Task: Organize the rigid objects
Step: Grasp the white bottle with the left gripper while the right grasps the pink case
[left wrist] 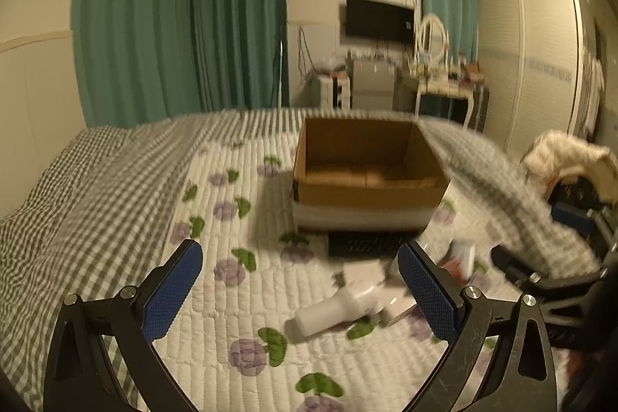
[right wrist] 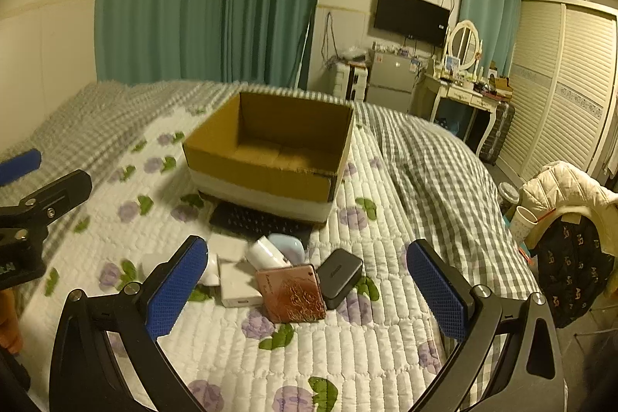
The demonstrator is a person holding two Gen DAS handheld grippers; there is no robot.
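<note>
Both grippers hung above the bed with their blue pads wide apart, and neither one held anything. The left gripper was over the flowered quilt, and its picture was blurred. The right gripper was over the same quilt, toward its right side, and the left gripper showed at the left edge of the right view.

The box stood open in the middle of the quilt, toward the far edge of the bed. As far as its floor showed, nothing lay in it. A black keyboard lay flat just in front of the box, with its far edge touching or under the box's near wall; I could not tell which.

The small things lay in a tight group on the quilt just in front of the keyboard. A pink case lay nearest, tilted. A black case touched its right side. A white block lay at its left. A white bottle lay on its side behind the pink case, beside a light blue thing. In the left view another white bottle lay on its side between the pads.

A checked blanket covered the right side of the bed.
</note>
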